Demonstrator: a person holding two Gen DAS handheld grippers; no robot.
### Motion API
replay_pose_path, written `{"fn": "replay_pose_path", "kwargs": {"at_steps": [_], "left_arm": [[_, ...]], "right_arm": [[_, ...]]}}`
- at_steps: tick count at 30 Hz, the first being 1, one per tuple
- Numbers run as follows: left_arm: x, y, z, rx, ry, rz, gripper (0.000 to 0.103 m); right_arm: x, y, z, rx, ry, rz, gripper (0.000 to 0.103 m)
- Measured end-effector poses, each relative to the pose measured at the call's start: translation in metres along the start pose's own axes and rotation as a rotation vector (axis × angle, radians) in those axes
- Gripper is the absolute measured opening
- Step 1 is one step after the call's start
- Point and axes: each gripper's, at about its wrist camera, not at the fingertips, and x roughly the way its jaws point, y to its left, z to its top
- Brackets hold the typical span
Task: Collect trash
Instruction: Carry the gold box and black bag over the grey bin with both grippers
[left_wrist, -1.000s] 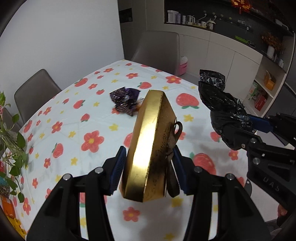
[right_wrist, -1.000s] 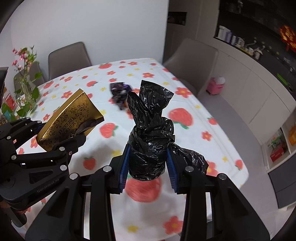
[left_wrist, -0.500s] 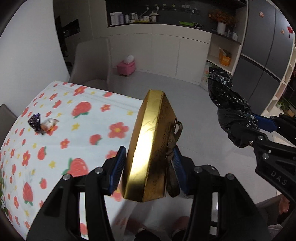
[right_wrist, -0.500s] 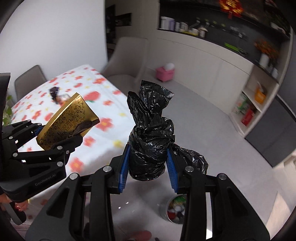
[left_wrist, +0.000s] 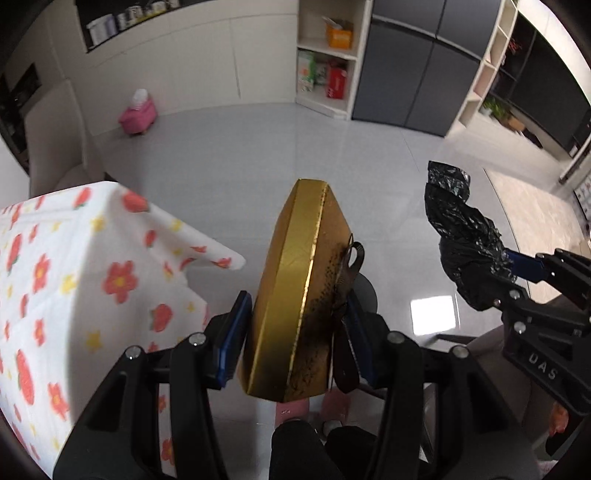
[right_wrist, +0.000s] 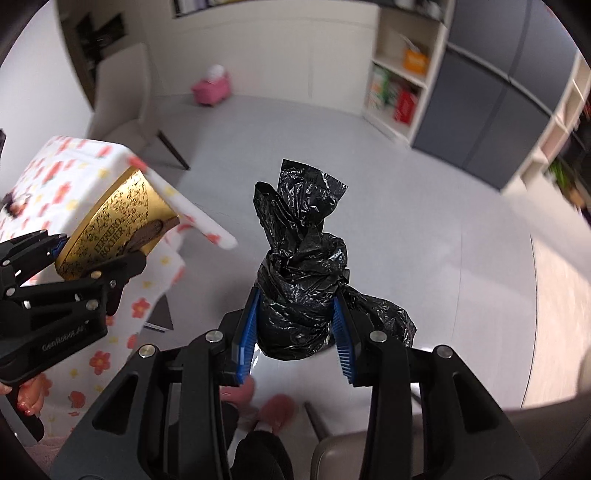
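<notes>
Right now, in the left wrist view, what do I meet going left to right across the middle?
Flowered tablecloth → gold box held in the left gripper → black bag → right gripper holding it.

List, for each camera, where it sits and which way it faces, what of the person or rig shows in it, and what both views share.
Left wrist: rides the left gripper, looking down past the gold chocolate box at grey floor; the right gripper shows at right.
Right wrist: rides the right gripper, facing floor beyond the black trash bag; the left gripper shows at left.
Shared: floral tablecloth, pink stool, shelves.
</notes>
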Motion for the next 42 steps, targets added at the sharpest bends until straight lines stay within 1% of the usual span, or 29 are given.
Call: {"fn": "replay_pose_path", "kwargs": {"at_steps": [6,8,13,16,20,25,28,30,31,32,34,35,36,42], "left_arm": [[0.069,-0.012,0.002,0.056,0.056,-0.021,0.051],[0.094,-0.016,0.000,0.083,0.070,-0.017,0.051],[0.159,-0.022,-0.015,0.142,0.123,-0.043,0.051],[0.199,-0.027,-0.024,0.163,0.138,-0.068,0.052],[0.254,-0.033,-0.037,0.201,0.167,-0.076,0.052],[0.301,-0.041,-0.047,0.262,0.161,-0.076,0.052],[0.321,-0.045,-0.051,0.282,0.158,-0.078,0.053],[0.330,-0.049,-0.052,0.296,0.157,-0.069,0.057],[0.335,-0.051,-0.053,0.308,0.153,-0.063,0.061],[0.337,-0.052,-0.054,0.317,0.150,-0.059,0.064],[0.342,-0.056,-0.053,0.327,0.148,-0.057,0.067],[0.342,-0.058,-0.053,0.330,0.147,-0.056,0.069],[0.343,-0.058,-0.053,0.332,0.146,-0.057,0.070],[0.330,-0.060,-0.047,0.328,0.158,-0.052,0.071]], "right_arm": [[0.060,-0.011,-0.018,0.081,0.054,-0.042,0.036],[0.082,-0.014,-0.023,0.106,0.067,-0.053,0.036],[0.146,-0.020,-0.044,0.162,0.103,-0.053,0.036],[0.184,-0.021,-0.059,0.180,0.120,-0.053,0.036],[0.230,-0.029,-0.077,0.201,0.144,-0.053,0.036],[0.278,-0.038,-0.095,0.221,0.154,-0.047,0.036],[0.298,-0.045,-0.103,0.242,0.164,-0.045,0.041],[0.306,-0.050,-0.108,0.249,0.165,-0.047,0.044],[0.308,-0.053,-0.108,0.253,0.160,-0.048,0.045],[0.309,-0.056,-0.109,0.258,0.155,-0.049,0.048],[0.309,-0.056,-0.112,0.260,0.149,-0.046,0.053],[0.309,-0.057,-0.111,0.259,0.145,-0.045,0.059],[0.309,-0.056,-0.111,0.256,0.141,-0.044,0.061],[0.304,-0.066,-0.104,0.245,0.144,-0.031,0.062]]}}
